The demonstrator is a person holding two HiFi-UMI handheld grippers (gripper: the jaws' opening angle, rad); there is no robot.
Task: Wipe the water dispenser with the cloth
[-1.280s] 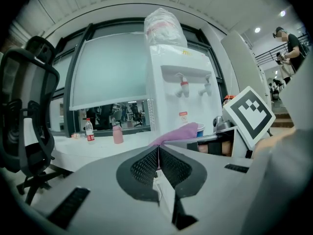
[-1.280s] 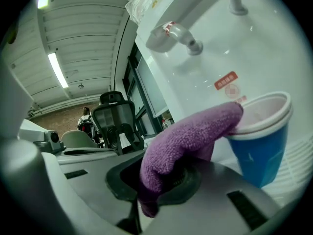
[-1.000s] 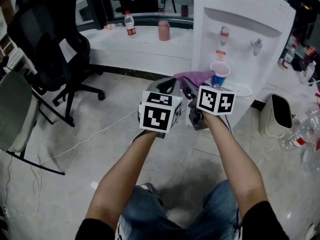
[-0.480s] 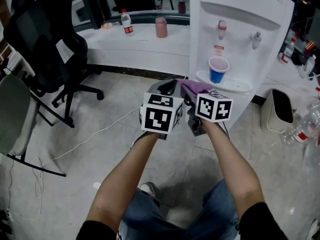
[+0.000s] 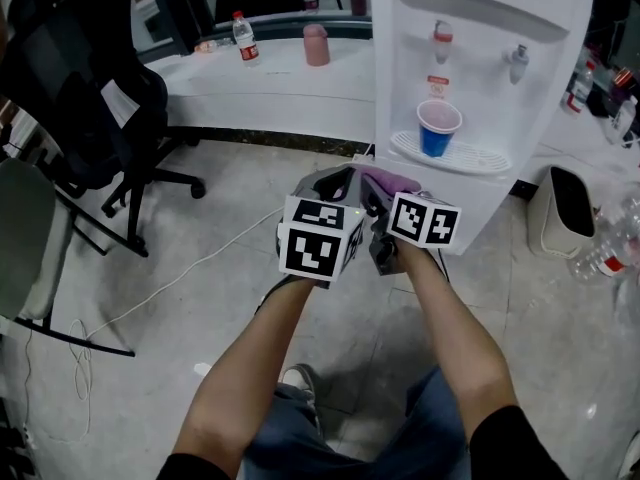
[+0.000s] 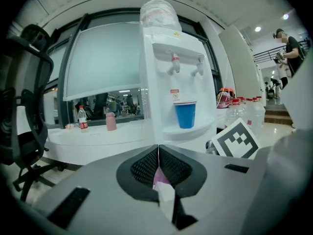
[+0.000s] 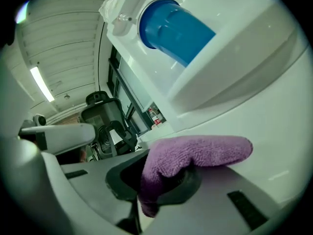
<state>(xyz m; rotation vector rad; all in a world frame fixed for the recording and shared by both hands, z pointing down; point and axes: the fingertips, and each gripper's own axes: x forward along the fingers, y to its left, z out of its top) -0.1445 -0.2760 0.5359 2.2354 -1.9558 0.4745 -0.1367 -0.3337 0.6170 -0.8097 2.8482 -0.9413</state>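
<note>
The right hand-held gripper (image 7: 164, 180) was clenched on the purple cloth (image 7: 200, 153), with a folded pad of it sticking out past the jaws toward the white front of the water dispenser (image 5: 470, 28), below the ledge holding the blue cup (image 5: 437, 128). That probably let fabric, not plastic, meet the surface. The left hand-held gripper (image 6: 158, 151), just beside it, was closed too, pinching what looked like a thin corner of the same cloth, likely to steady it

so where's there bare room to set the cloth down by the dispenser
Room for the cloth: the white counter is bare between the pink cup and the water dispenser, and along its front edge. The drip tray has open grille right of the blue cup. Crowded: the floor to the dispenser's right, with the bin and plastic bottles.
</note>
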